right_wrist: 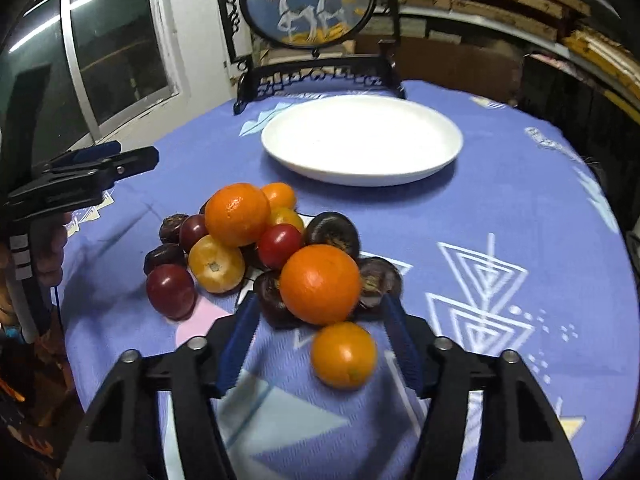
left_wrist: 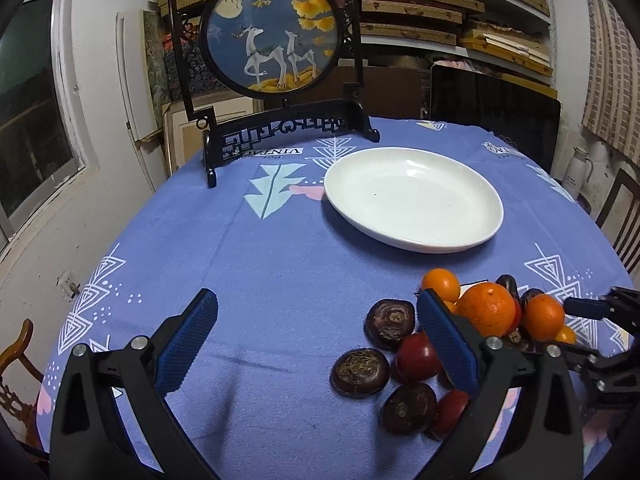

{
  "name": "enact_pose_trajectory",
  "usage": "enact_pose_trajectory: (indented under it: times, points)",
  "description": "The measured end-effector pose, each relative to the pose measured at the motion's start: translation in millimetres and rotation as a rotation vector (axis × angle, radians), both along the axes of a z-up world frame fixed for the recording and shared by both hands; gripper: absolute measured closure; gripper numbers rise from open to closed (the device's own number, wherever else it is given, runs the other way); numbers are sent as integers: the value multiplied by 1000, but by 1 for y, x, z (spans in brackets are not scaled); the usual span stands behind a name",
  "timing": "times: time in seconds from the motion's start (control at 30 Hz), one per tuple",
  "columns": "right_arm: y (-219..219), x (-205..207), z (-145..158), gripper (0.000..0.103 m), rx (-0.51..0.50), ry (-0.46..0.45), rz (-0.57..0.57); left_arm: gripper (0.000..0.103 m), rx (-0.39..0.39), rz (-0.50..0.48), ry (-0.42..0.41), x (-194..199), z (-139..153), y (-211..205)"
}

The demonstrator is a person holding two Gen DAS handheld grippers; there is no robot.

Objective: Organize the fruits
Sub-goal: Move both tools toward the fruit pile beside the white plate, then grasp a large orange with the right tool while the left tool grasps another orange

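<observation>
A pile of fruit lies on the blue cloth: oranges [right_wrist: 239,214], small red fruits [right_wrist: 279,245] and dark brown flattened ones [right_wrist: 332,234]. My right gripper [right_wrist: 320,304] stands open at the pile's near side. A small orange [right_wrist: 344,354] lies between its blue pads without touching them, and a large orange [right_wrist: 320,284] sits at the fingertips. My left gripper [left_wrist: 316,300] is open wide with only bare cloth between its fingers; its right finger [left_wrist: 444,336] stands just in front of the pile [left_wrist: 486,312]. The white plate [left_wrist: 412,200] behind the fruit holds nothing.
A black-framed round deer picture [left_wrist: 272,36] stands at the table's far edge, behind the plate [right_wrist: 360,140]. A window is on the left wall and packed shelves are on the right. A wooden chair [left_wrist: 622,220] stands at the right table edge.
</observation>
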State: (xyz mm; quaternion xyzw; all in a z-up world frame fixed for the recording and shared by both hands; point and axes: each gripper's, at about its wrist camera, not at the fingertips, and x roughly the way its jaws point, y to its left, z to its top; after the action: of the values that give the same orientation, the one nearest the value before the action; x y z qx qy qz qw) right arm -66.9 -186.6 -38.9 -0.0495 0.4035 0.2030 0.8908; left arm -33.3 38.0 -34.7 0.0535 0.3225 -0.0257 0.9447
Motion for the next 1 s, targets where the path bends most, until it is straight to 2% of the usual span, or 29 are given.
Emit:
enact_pose_trajectory:
  times: [0.03,0.1,0.13,0.23,0.33,0.43,0.6,0.67,0.73,0.77,0.93,1.0]
  points:
    - [2,5,-3,45,5,16,7,5,3,-9,4,1,-1,-1]
    - [4,13,-7,55,34,40,20,5,1,-23,15,3,-3,-4]
    - [5,13,-7,59,31,22,20,5,-3,-34,22,4,-3,-6]
    - [2,12,-6,59,55,38,39,5,-15,-93,46,7,-6,-23]
    - [-9,8,-2,59,86,44,21,5,-14,-204,81,8,-13,-53]
    - [-21,8,1,59,122,54,-9,5,16,-249,96,12,-22,-74]
    - [-32,6,3,59,131,56,-32,5,18,-281,147,23,-34,-90]
    - [-35,6,3,59,145,58,-38,19,10,-291,172,27,-37,-93]
    - [-36,6,0,59,147,57,-46,52,-52,-344,212,31,-39,-95]
    - [-37,6,-1,59,148,54,-48,58,-70,-358,224,30,-39,-96]
    - [-35,1,0,59,147,48,-44,58,-38,-345,213,23,-36,-97]
    - [-31,-1,3,59,142,36,-34,58,11,-311,166,15,-30,-95]
